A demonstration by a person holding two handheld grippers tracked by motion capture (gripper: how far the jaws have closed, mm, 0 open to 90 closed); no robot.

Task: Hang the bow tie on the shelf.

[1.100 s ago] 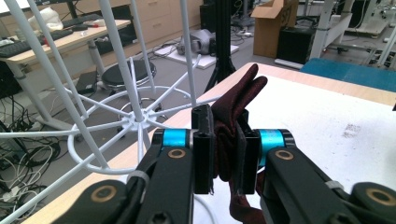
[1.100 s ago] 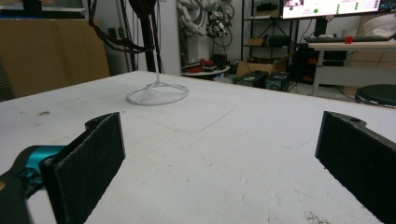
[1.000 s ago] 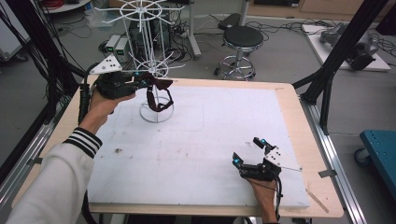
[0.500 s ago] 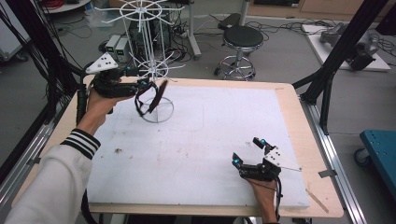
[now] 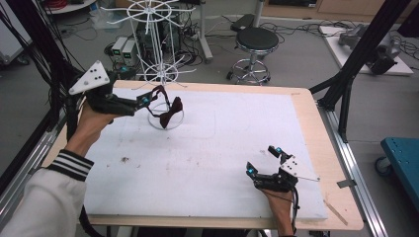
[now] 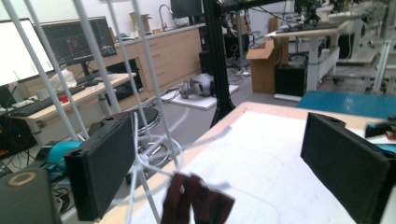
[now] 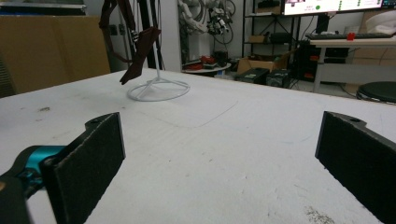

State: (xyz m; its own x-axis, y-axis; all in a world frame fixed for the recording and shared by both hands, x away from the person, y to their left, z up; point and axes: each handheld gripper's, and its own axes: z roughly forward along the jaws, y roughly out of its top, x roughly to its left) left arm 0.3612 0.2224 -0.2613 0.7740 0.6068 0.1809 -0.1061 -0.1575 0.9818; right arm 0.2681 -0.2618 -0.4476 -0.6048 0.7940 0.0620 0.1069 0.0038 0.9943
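The dark red bow tie now hangs on a low arm of the white wire rack, just above the rack's ring base, where a second ago the left tongs pinched it. Those tongs have just been opening and now stand wide beside it with nothing between them, so the hanging looks done. The right tongs rest wide and empty on the tabletop, well apart from the rack.

Dark maroon bow tie, hanging from white wire rack, dangling above rack's ring base

Bow tie hangs on rack, table's far-left corner.
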